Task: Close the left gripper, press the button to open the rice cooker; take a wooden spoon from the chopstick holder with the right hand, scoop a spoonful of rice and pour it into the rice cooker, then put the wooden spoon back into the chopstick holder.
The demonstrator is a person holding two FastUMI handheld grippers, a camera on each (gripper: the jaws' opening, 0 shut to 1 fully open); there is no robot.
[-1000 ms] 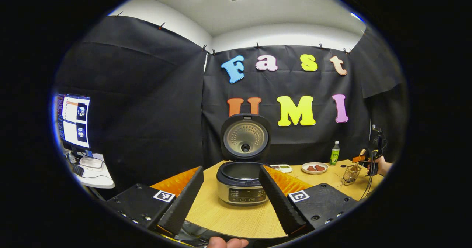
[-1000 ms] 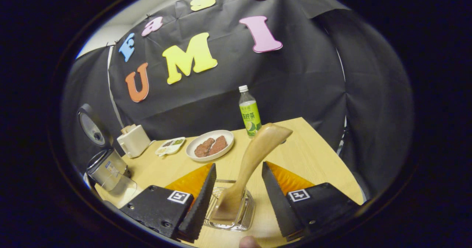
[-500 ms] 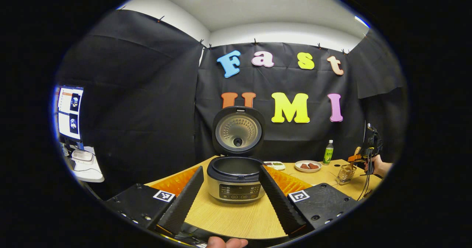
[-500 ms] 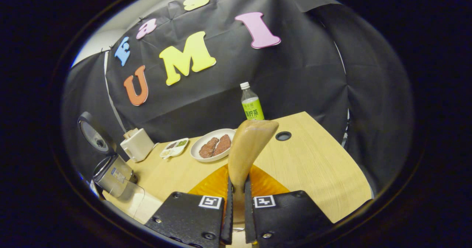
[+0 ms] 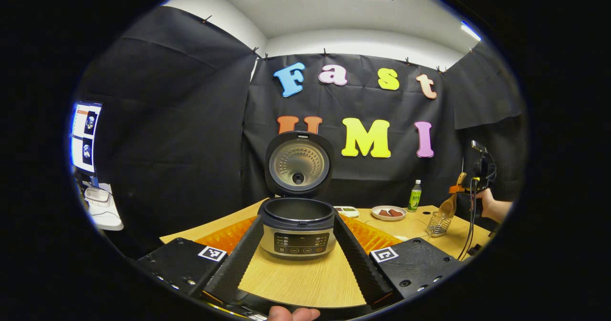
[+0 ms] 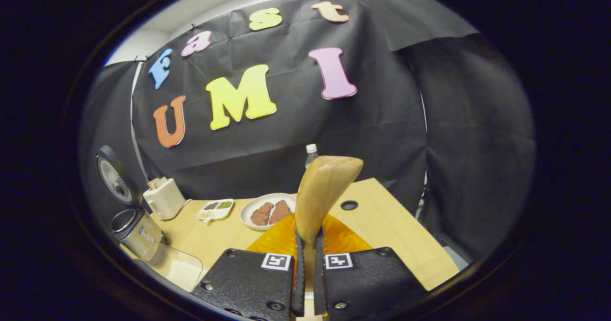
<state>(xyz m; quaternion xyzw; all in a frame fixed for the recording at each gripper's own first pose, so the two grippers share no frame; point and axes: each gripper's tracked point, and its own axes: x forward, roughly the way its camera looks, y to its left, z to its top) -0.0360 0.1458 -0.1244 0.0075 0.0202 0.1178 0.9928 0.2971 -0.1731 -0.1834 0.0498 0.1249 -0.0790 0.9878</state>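
Booth: black cloth walls on all sides, a pale wooden table (image 5: 305, 283) in the middle, a ceiling light overhead.
Rice cooker: the rice cooker (image 5: 297, 225) stands near the table's front edge in the left gripper view, lid tipped up and back, inner pot open to the room.
Left gripper: the left gripper (image 5: 298, 251) has its fingers spread wide, one on each side of the cooker's base, pressing on nothing.
Right gripper: the right gripper (image 6: 305, 273) has its jaws drawn narrow, both fingers clamped on the wooden spoon (image 6: 321, 192) low on its handle.
Spoon position: it is lifted above the chopstick holder (image 5: 438, 223), which sits toward the table's right edge; the broad end stands up ahead of the fingers.
Handling: I'd judge the spoon light, stiff and smooth, so it could pivot between the pads once loaded with rice. A grip on the handle well back from the bowl looks right; the exact contact is partly hidden.
Rice: a clear container (image 6: 174, 266) near the front-left corner in the right gripper view seems to hold it, though I cannot tell for sure.
Nearby: a plate (image 6: 267, 210) and a bottle (image 5: 414, 195) stand toward the back edge.
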